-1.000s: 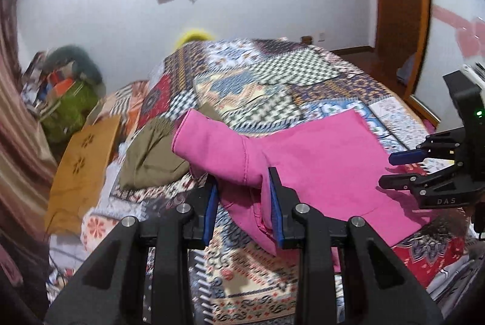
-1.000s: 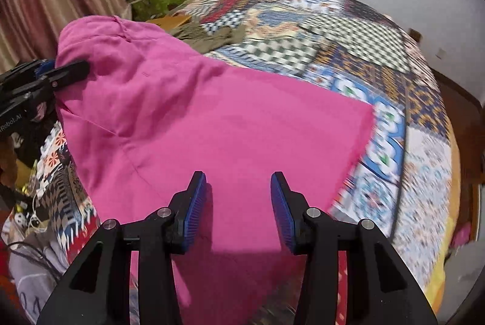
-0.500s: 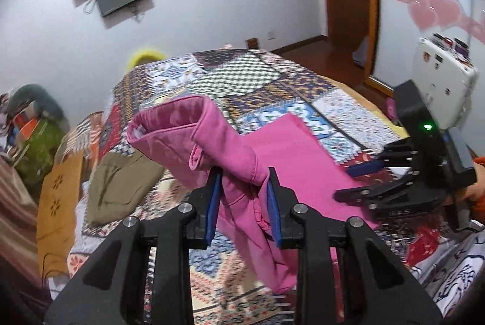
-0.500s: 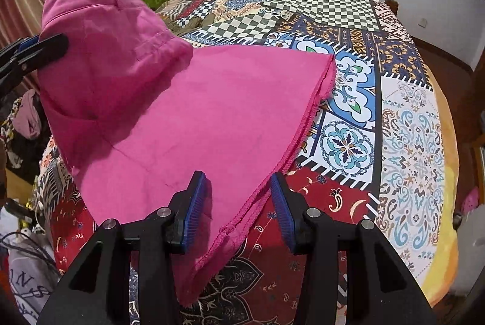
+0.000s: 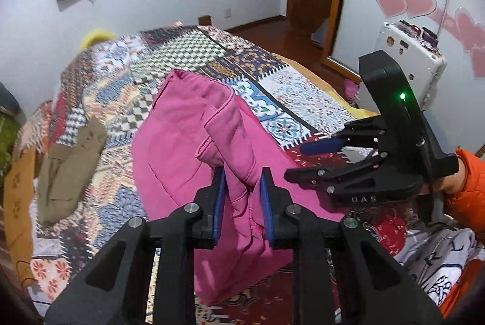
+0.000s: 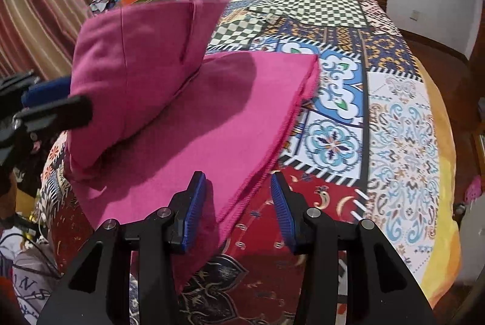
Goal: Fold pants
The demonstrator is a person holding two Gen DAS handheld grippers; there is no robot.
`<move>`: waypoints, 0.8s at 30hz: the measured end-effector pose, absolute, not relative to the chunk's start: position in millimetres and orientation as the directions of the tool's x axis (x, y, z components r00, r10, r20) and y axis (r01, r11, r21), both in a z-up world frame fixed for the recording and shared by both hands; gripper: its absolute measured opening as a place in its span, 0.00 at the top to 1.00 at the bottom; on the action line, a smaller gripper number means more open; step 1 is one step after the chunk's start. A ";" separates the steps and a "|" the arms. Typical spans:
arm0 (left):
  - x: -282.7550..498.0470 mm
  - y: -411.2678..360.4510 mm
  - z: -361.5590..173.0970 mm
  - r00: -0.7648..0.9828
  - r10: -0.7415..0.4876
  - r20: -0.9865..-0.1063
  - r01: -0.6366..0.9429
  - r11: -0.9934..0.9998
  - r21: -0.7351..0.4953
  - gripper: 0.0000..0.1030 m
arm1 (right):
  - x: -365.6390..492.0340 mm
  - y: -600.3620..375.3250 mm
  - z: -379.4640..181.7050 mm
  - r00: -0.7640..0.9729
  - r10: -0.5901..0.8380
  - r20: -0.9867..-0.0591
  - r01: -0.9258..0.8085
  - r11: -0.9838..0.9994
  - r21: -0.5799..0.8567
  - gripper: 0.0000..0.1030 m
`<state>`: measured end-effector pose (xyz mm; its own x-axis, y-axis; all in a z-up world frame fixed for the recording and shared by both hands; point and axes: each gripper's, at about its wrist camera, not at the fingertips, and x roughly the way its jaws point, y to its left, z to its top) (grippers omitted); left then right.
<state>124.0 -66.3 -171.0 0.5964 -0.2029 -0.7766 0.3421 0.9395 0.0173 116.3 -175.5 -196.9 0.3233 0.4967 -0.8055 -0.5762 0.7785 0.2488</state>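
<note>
Your left gripper (image 5: 242,188) closing, pink pants (image 5: 182,149) bunched between jaws, lifted over patchwork bed (image 6: 394,125). Your right gripper (image 6: 239,188) open, straddling pants hem, gripping nothing.

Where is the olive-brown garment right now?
Left wrist view, left side: the olive-brown garment lies flat on the patchwork bedspread, left of the pink pants.

A bed under a patchwork quilt (image 5: 188,52), pink pants (image 6: 194,125) and olive-brown garment (image 5: 69,167) on top.
</note>
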 end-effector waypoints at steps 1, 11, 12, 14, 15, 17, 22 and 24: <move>123.9 -67.5 -172.1 0.592 -0.207 -0.779 0.347 0.938 0.014 0.79 | 117.1 -177.8 -197.5 0.325 0.493 -0.807 -0.571 0.782 0.249 0.61; 123.0 -86.3 -181.2 0.525 -0.272 -0.807 0.424 0.905 -0.029 0.79 | 117.2 -186.5 -200.3 0.327 0.482 -0.813 -0.546 0.798 0.254 0.61; 123.0 -86.0 -181.6 0.521 -0.275 -0.808 0.422 0.906 -0.035 0.79 | 116.5 -186.9 -199.9 0.328 0.481 -0.813 -0.546 0.799 0.253 0.61; 123.5 -84.3 -180.6 0.521 -0.275 -0.808 0.414 0.909 -0.042 0.79 | 115.0 -189.3 -198.3 0.334 0.478 -0.812 -0.543 0.802 0.249 0.61; 124.0 -81.3 -177.9 0.531 -0.268 -0.804 0.401 0.915 -0.040 0.79 | 114.5 -190.4 -197.7 0.336 0.477 -0.812 -0.541 0.803 0.247 0.61; 125.2 -73.2 -172.0 0.554 -0.255 -0.792 0.375 0.926 -0.037 0.79 | 115.0 -193.4 -196.0 0.344 0.472 -0.812 -0.535 0.809 0.245 0.61; 136.9 -44.5 -163.8 0.595 -0.176 -0.784 0.284 0.959 0.000 0.79 | 118.3 -201.7 -191.5 0.368 0.459 -0.809 -0.518 0.824 0.232 0.61; 142.1 -30.2 -167.2 0.588 -0.150 -0.795 0.251 0.968 0.003 0.79 | 119.8 -204.9 -186.9 0.385 0.450 -0.805 -0.511 0.831 0.220 0.61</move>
